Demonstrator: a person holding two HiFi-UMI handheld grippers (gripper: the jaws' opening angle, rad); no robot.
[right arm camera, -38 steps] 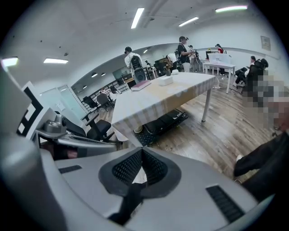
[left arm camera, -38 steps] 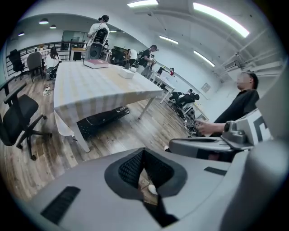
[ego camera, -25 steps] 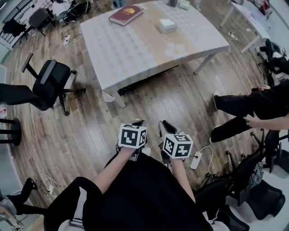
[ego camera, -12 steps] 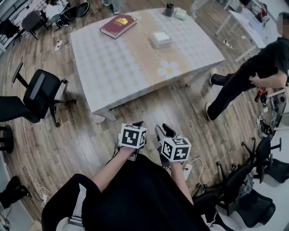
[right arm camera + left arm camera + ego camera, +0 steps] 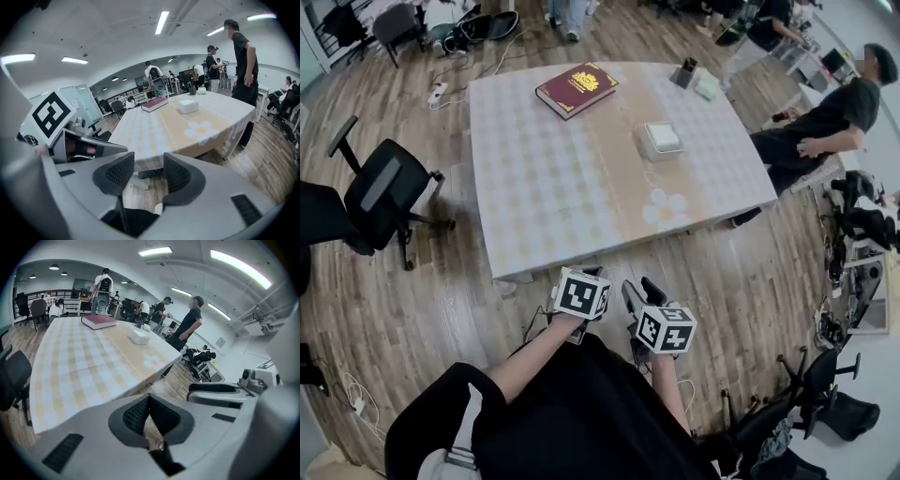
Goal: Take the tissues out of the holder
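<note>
The white tissue holder [image 5: 661, 141] sits on the checked table [image 5: 544, 187], right of centre; it also shows as the tissue holder [image 5: 139, 336] and the tissue holder [image 5: 188, 106]. Both grippers hover low over the floor in front of the table, well short of the holder. My left gripper [image 5: 587, 274] has its pads together, as the left gripper [image 5: 149, 401] shows, with nothing in it. My right gripper [image 5: 642, 289] is opening; a gap shows between the jaws of the right gripper [image 5: 148, 171] and nothing is between them.
A dark red book [image 5: 577, 89] lies at the table's far left. A small dark holder [image 5: 686, 72] and a pale pad [image 5: 708, 86] stand at the far right corner. A black office chair [image 5: 380, 192] is left of the table. A person in black [image 5: 825, 122] stands to its right.
The head view has swung so the table sits nearer and more central. The person in black has moved from the right floor to the table's far right side. Both grippers stay low.
</note>
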